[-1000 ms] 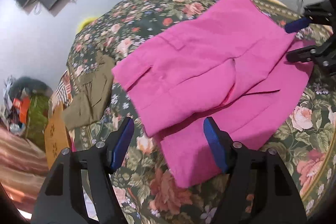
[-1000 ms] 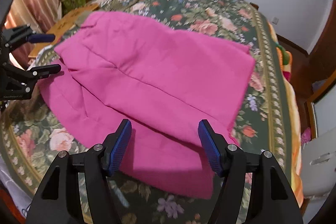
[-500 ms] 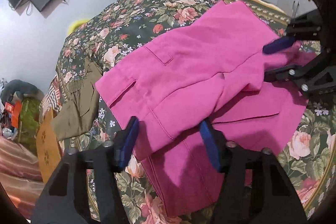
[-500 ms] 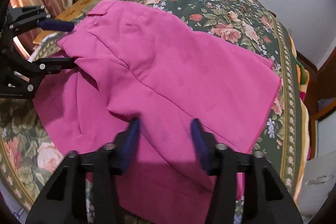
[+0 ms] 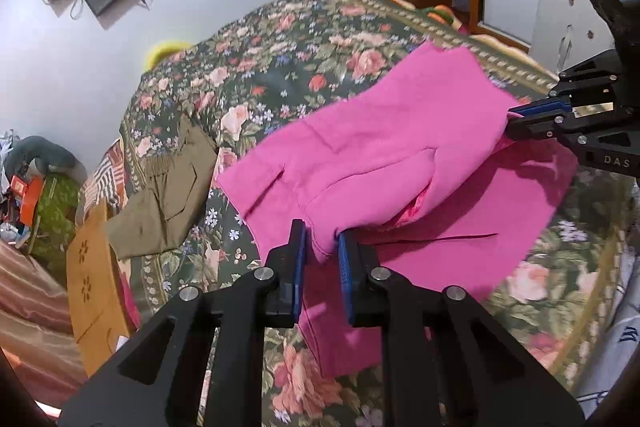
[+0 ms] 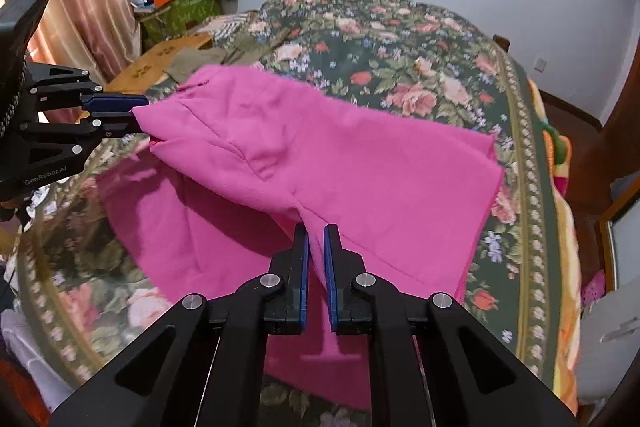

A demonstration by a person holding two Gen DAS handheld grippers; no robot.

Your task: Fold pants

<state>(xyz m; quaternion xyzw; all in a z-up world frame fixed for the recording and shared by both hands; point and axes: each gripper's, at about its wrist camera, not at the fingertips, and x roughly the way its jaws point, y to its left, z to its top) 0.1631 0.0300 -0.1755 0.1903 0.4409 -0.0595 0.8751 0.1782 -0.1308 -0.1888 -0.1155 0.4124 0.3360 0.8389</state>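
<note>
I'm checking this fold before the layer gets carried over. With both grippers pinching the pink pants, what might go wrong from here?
1. The left gripper holds only a small bunched edge of the pink pants; it may slip out when pulled.
2. The right gripper also pinches a thin ridge, so uneven pulling could leave the fold skewed or wrinkled.
3. The lower layer lies loose on the floral bedspread and might drag along.

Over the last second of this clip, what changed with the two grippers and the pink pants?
Both grippers closed in from open. The left gripper now pinches a bunched edge of the pink pants; the right gripper pinches the same raised layer at its other end. The lower layer stays flat on the floral bedspread; the olive garment is untouched.
</note>
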